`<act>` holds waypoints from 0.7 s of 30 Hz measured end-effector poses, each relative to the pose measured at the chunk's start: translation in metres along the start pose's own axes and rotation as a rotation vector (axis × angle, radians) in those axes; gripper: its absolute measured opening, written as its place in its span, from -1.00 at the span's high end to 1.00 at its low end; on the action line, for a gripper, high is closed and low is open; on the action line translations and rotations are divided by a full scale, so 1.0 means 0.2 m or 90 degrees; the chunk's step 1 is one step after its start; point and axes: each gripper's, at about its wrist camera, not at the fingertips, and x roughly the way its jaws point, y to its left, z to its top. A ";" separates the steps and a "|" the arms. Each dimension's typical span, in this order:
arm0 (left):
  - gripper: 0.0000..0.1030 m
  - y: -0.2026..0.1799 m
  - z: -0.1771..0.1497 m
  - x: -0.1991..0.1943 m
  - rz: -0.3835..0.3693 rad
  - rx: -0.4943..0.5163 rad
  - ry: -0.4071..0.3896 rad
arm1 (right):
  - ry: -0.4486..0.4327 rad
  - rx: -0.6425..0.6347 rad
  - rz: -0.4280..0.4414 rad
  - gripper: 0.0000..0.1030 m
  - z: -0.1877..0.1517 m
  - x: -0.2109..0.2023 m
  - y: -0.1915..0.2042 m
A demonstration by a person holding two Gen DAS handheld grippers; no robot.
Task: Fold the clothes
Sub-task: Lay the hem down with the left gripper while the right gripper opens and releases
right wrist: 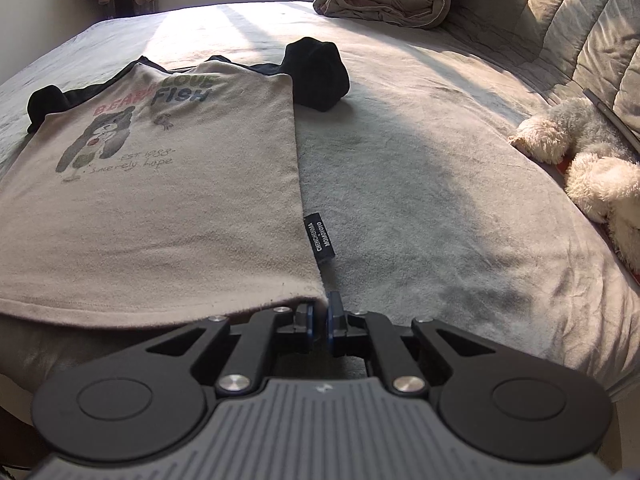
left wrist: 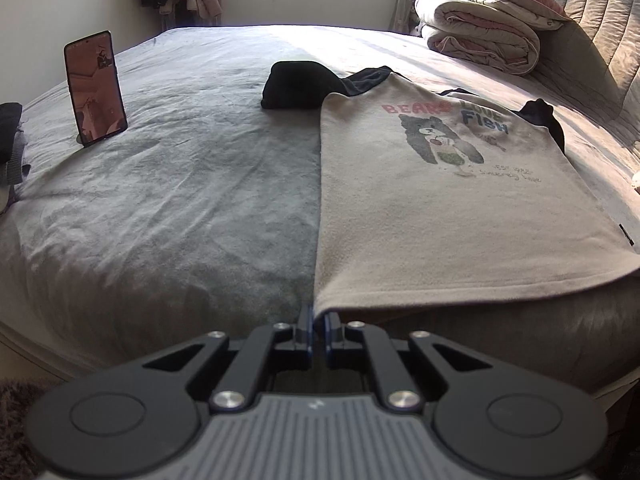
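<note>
Showing only leftward, phone (left wrist: 95, 87); rightward, plush toy (right wrist: 592, 168), shirt (right wrist: 160, 200) label.

The bed (left wrist: 180, 200) fills both frames; on it lie a shirt (left wrist: 440, 200) at right, a phone (left wrist: 95, 87) upper left, a quilt (left wrist: 480, 28) upper right, and a plush toy (right wrist: 580, 160).

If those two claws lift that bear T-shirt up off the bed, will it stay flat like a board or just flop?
Probably flop: the T-shirt follows the bed and droops over its edge, so it looks soft. It seems thin, so likely light. Held only at its two bottom corners by the left gripper and right gripper, the middle would likely sag and the dark sleeves dangle.
</note>
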 end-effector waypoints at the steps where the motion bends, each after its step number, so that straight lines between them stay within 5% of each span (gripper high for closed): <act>1: 0.88 0.00 0.00 0.00 -0.008 0.000 0.003 | 0.002 -0.001 0.001 0.88 0.00 0.00 0.00; 7: 0.75 0.02 0.01 0.01 -0.040 0.014 0.019 | 0.008 0.013 0.024 0.48 0.01 -0.02 -0.01; 9: 0.41 0.05 0.02 0.00 -0.064 0.001 0.034 | 0.016 0.017 0.023 0.22 0.02 -0.03 -0.01; 12: 0.17 0.10 0.02 -0.02 -0.106 -0.022 0.048 | 0.031 0.039 0.031 0.12 0.04 -0.05 -0.04; 21: -0.12 0.21 0.17 -0.04 -0.156 -0.071 0.042 | 0.063 0.093 0.055 -0.08 0.11 -0.12 -0.10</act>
